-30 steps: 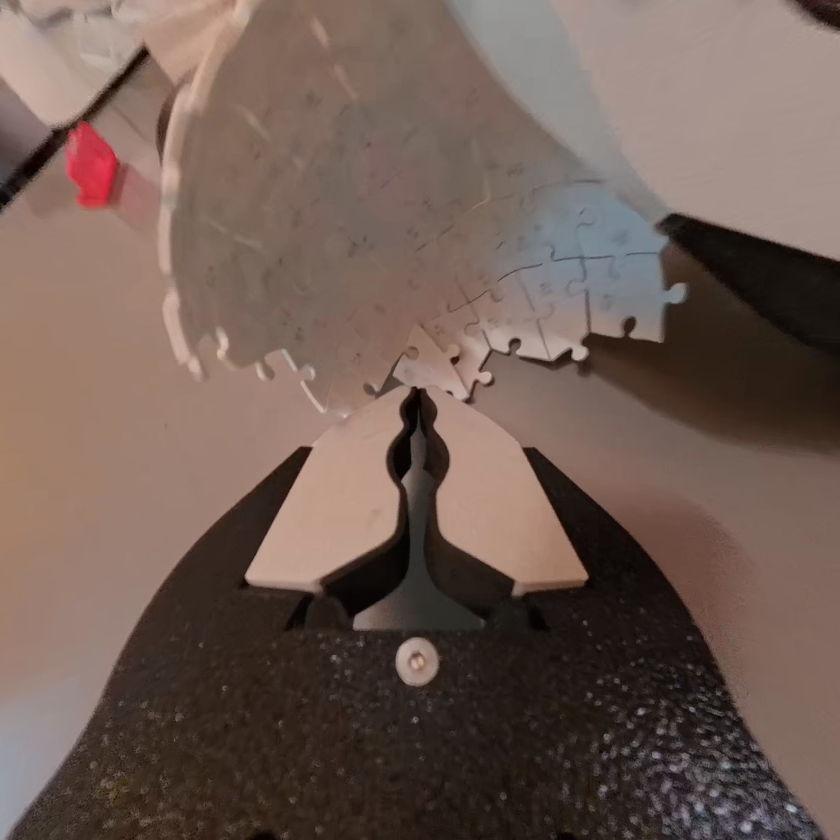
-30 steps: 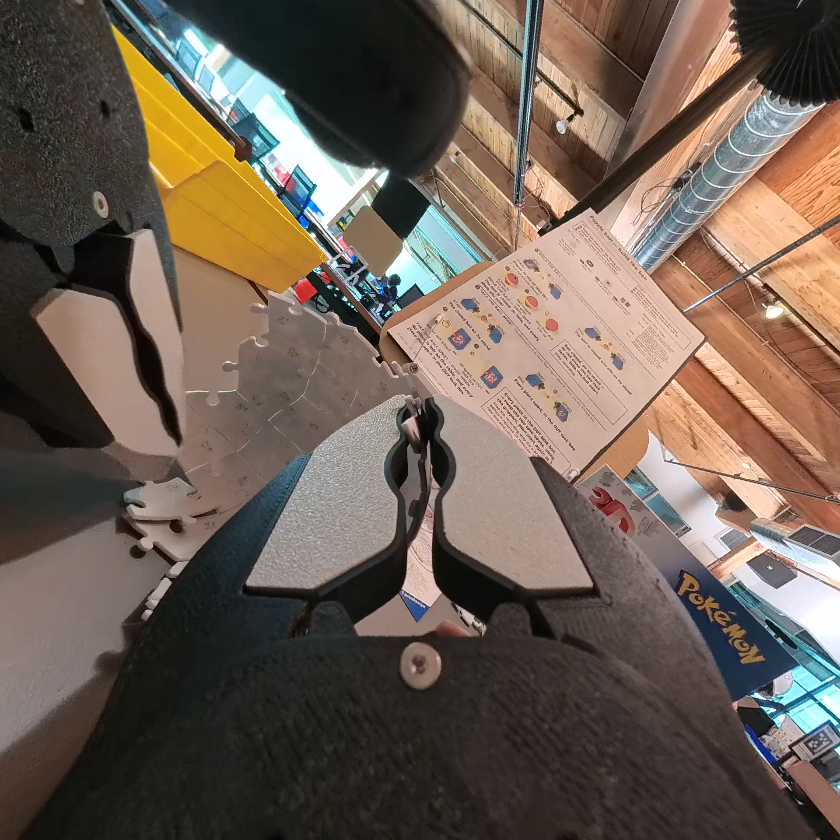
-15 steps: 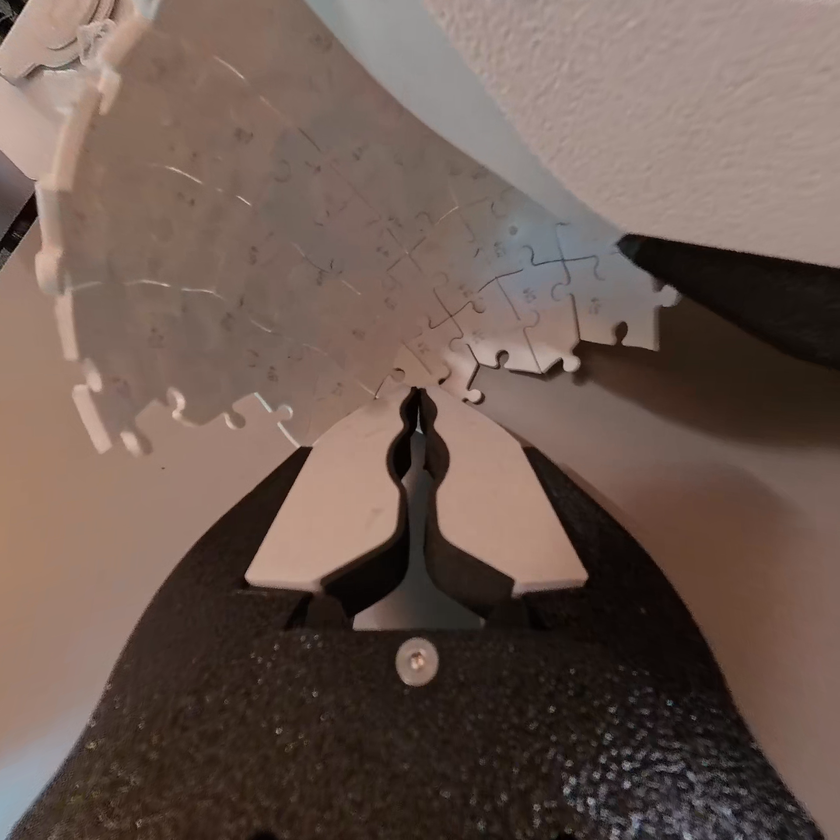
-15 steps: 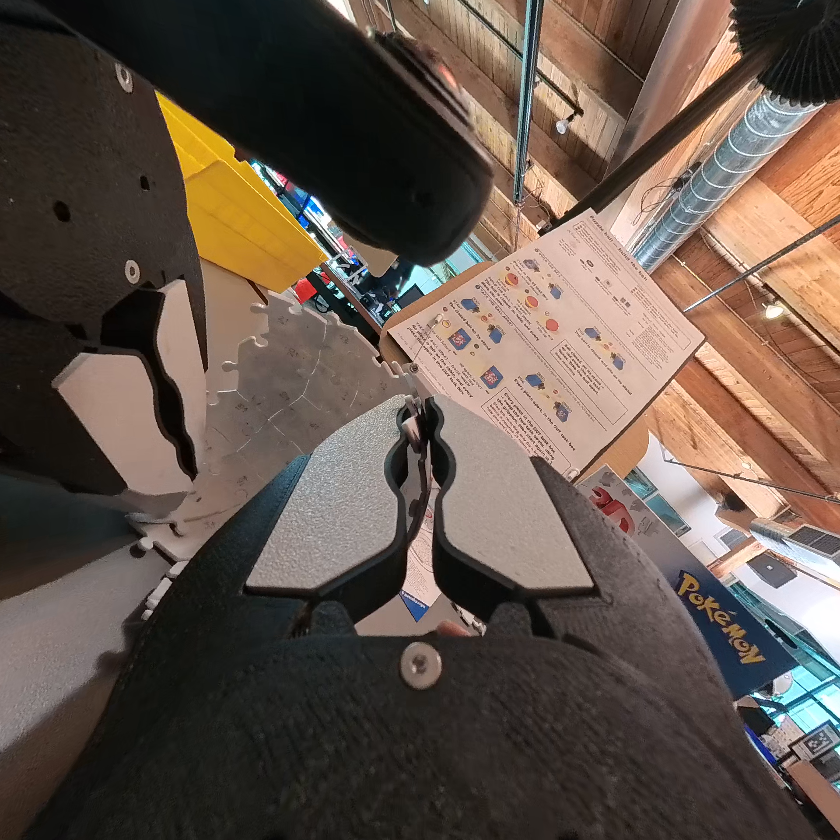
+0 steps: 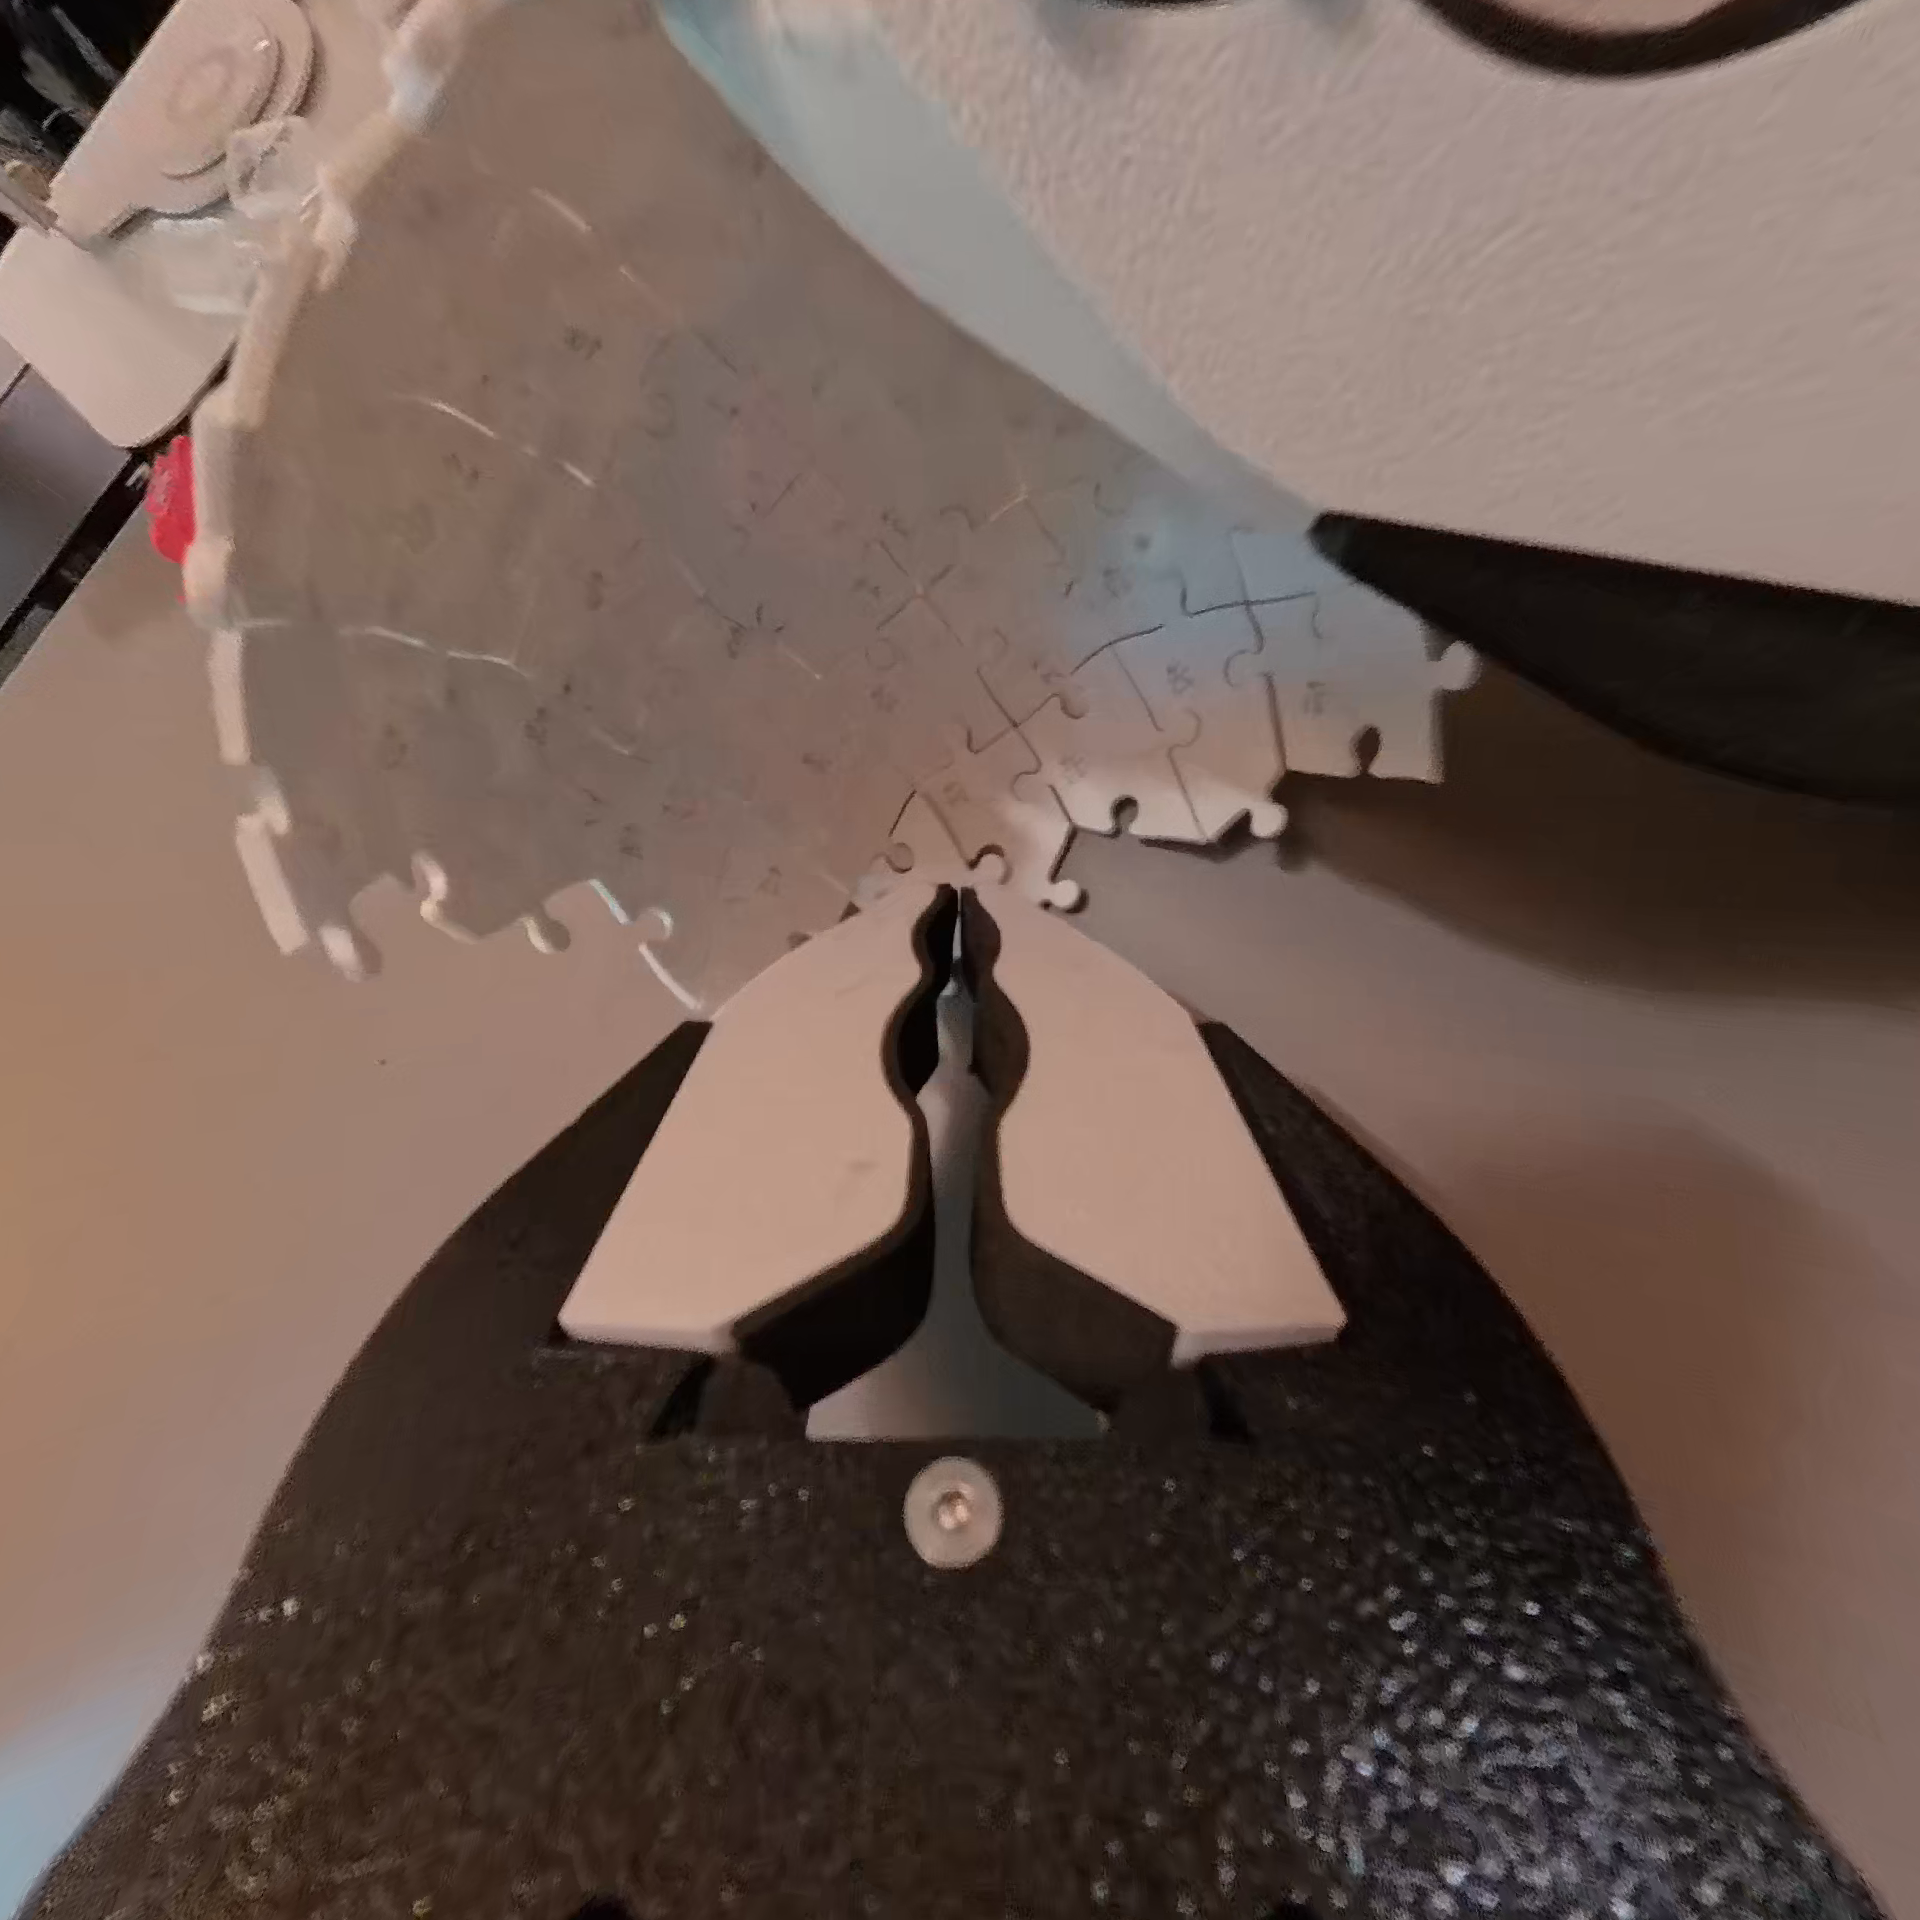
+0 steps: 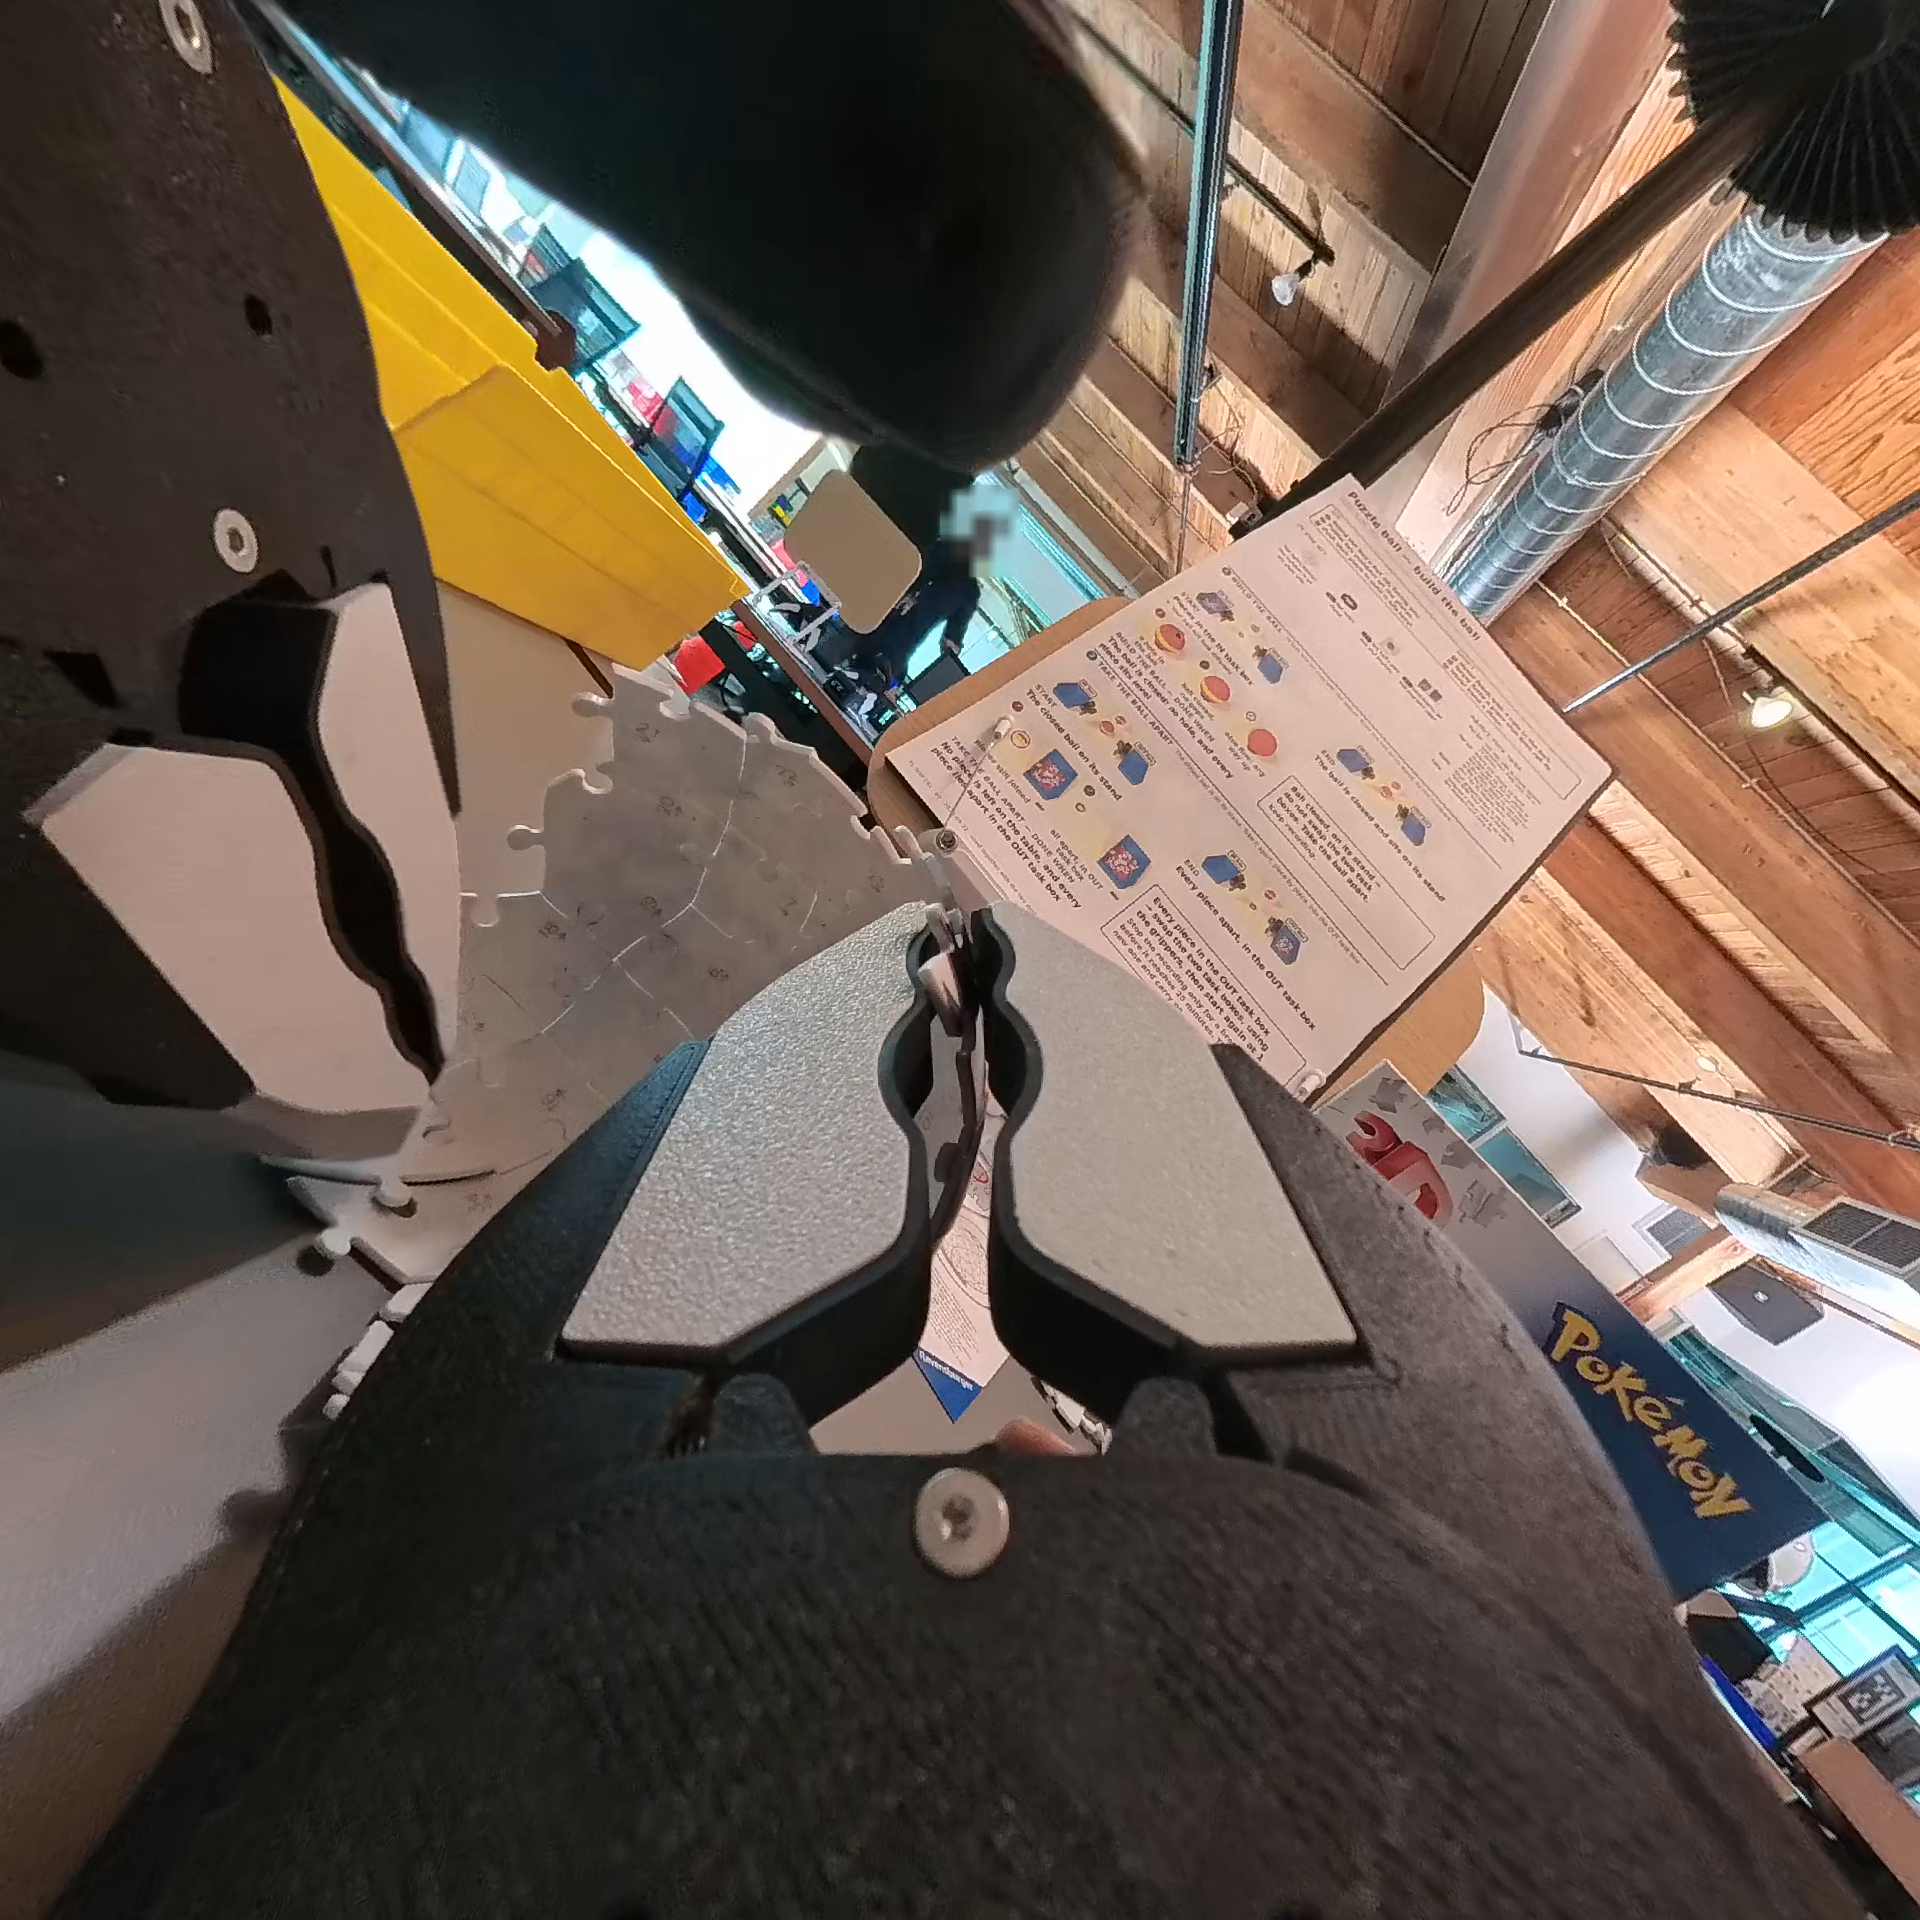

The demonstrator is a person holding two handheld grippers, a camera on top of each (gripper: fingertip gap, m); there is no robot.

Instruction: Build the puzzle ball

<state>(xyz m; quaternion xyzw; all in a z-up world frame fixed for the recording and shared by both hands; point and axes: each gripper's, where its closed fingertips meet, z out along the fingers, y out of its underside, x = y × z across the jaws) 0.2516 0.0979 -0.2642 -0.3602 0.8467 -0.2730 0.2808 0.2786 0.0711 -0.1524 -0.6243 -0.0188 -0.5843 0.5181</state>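
Note:
The puzzle ball is a partly built curved shell (image 5: 623,623) of joined pieces, with its grey inner side towards me and a jagged edge of tabs. My left gripper (image 5: 956,894) is shut on its lower edge and holds it above the table. The right gripper's white and black body (image 5: 1507,312) fills the top right. In the right wrist view the shell (image 6: 675,883) spans between both grippers. My right gripper (image 6: 961,920) is shut on its far edge. The left gripper (image 6: 426,1060) grips its near edge at the left.
A red piece (image 5: 171,509) and a white stand (image 5: 156,156) lie at the table's far left. In the right wrist view are yellow bins (image 6: 540,488), an instruction sheet on a board (image 6: 1299,779), a blue box (image 6: 1642,1403) and a distant person (image 6: 935,613). Some 11 cm of space lies between my two pairs of fingers.
Both grippers stay shut on the shell. The shell has tilted and swung left, then back right in the left wrist view. The left gripper has risen and come closer in the right wrist view.

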